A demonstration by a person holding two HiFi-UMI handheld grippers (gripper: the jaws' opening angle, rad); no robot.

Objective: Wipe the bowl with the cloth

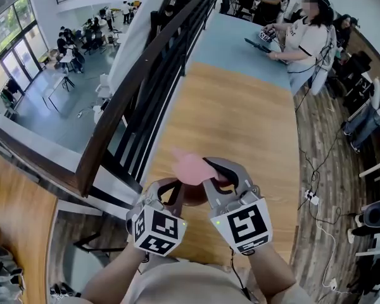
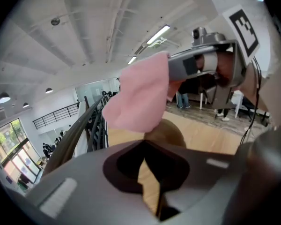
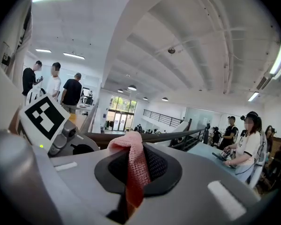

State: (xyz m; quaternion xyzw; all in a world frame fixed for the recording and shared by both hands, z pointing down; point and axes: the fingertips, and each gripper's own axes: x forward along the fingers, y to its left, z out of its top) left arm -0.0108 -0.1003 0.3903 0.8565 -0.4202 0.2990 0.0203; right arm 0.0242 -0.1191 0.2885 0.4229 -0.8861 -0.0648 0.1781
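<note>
– While you held both grippers over the wooden table point(image 1: 240, 125), your right gripper point(image 1: 223, 170) had its jaws clamped on the pink cloth point(image 1: 191, 167). Right gripper view: knit fabric ran up the slot between the pads and bunched just over their tips.
– Loose end?
– Hung out past the right jaws' tips, towards your left gripper point(image 1: 168, 192). From the left gripper view it draped just above and ahead of the left jaws.
– Left jaws?
– Closed right down. Thin wood-coloured edge sat pinched between the pads; read as the rim of the bowl point(image 1: 195, 195). Brown rounded body of the bowl showed directly ahead of the left jaws' tips, under the cloth.
– Cloth on the bowl?
– Close over it; cloth's lower edge overlapped the bowl's top in the left gripper view. Couldn't tell contact from any view.
– Bowl versus table?
– Bowl sat between your two sets of jaws, with the table beyond it. Head view didn't show whether it was clear of the tabletop.
– Background?
– One person point(image 1: 304, 40) in a white top stood at the table's far end, well beyond both sets of jaws; dark railing point(image 1: 152, 87) ran along the table's edge, off to the left of your left jaws.
</note>
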